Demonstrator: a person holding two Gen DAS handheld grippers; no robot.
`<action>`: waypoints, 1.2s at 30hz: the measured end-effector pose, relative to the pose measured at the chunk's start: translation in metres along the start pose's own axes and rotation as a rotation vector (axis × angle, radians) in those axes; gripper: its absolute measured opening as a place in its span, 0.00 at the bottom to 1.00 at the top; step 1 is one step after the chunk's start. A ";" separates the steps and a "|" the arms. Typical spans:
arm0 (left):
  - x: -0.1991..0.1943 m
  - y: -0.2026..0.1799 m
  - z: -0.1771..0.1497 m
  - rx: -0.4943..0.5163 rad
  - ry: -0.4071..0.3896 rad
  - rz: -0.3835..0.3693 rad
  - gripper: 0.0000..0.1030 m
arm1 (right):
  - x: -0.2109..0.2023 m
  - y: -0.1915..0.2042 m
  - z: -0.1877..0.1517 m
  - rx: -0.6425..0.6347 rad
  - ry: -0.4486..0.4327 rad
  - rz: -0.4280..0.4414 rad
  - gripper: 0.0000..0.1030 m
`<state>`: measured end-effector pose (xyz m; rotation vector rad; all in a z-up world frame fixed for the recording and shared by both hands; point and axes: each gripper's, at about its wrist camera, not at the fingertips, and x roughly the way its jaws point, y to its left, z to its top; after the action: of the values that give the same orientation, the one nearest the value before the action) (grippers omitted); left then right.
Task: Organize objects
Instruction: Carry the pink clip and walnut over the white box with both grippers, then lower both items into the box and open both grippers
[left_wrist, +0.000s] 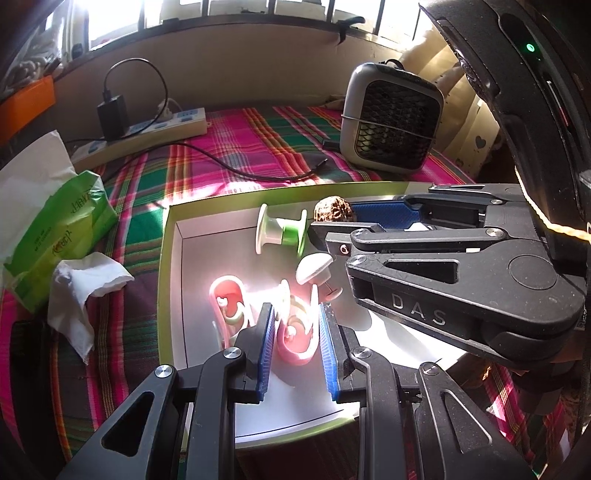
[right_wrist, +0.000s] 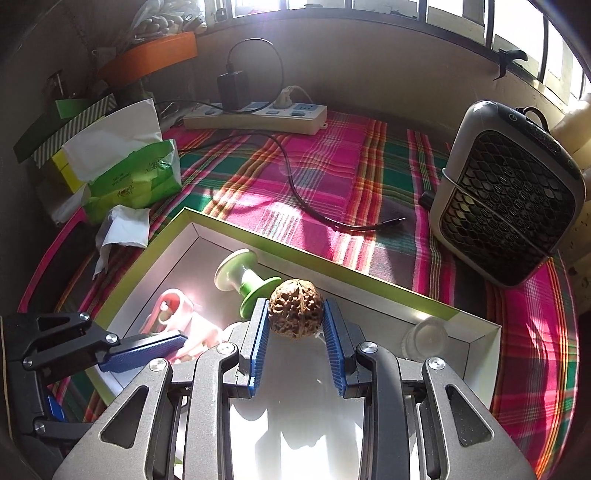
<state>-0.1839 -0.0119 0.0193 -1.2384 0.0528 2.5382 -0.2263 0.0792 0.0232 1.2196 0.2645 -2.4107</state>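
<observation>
Sun glare washes out the pink shoe (left_wrist: 295, 332) between the left gripper's (left_wrist: 295, 332) jaws.

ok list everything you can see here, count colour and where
box: 1, white inside with green rim, on the cloth
walnut: 1, brown, between the right gripper's pads
spool: 1, green and white, in the box
pink clips: 2, pink, in the box, one between the left gripper's pads
white knob: 1, in the box
clear cup: 1, box corner
cloth: 1, pink and green plaid
fan: 1, grey and black, right
power strip: 1, white, back
charger: 1, black, plugged into the strip
tissue pack: 1, green, left
left gripper: 1, black, blue pads
right gripper: 1, grey, blue pads
</observation>
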 end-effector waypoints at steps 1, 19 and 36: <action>0.000 0.000 0.000 0.001 0.001 0.004 0.21 | 0.000 0.001 0.000 -0.004 -0.001 -0.003 0.29; 0.004 -0.003 -0.002 0.011 0.020 -0.001 0.22 | 0.002 0.002 0.001 -0.014 0.001 0.005 0.29; 0.004 -0.006 -0.003 0.017 0.021 -0.003 0.29 | 0.000 -0.001 0.000 0.007 -0.003 0.021 0.37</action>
<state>-0.1822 -0.0055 0.0148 -1.2583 0.0766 2.5168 -0.2266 0.0796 0.0232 1.2161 0.2414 -2.3973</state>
